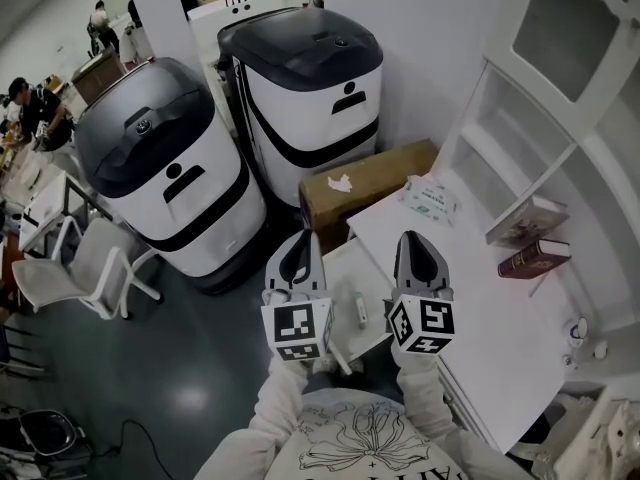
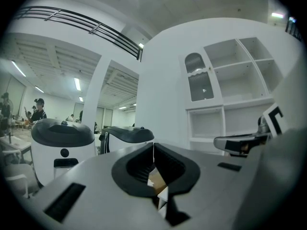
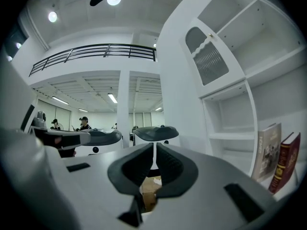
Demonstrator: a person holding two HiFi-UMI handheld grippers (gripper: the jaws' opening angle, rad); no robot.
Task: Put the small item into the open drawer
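Room: I see a big open hall with a dark glossy floor (image 1: 150,378). People sit at desks in the far upper left of the head view.
Shelf unit: a tall white shelf unit (image 1: 560,138) fills the right side, and most of its compartments are bare.
Machines: two white machines with dark lids, one at left (image 1: 165,173) and one at upper centre (image 1: 310,78), stand side by side on the floor.
Table: a white table (image 1: 480,308) runs down the right half of the frame, below the shelf unit.
Chair: a white chair (image 1: 80,268) stands at the left edge.
Cardboard box: a brown cardboard box (image 1: 370,183) sits at the centre, between the machines and the table.
Drawer: the open drawer (image 1: 345,263) juts out from the table's left edge at lower centre.
Books: a dark red book (image 1: 535,258) lies beside a pale book (image 1: 527,220) at right of centre.
Pack: a soft white pack (image 1: 432,200) lies on the table's upper end.
Left tongs: the left tongs (image 1: 303,238) are together with nothing between them, just left of the drawer.
Right tongs: the right tongs (image 1: 410,240) are together and empty, at the drawer's right edge.
Small item: the small item (image 1: 360,311), a pale tube, lies in the drawer between the two tongs and touches neither.
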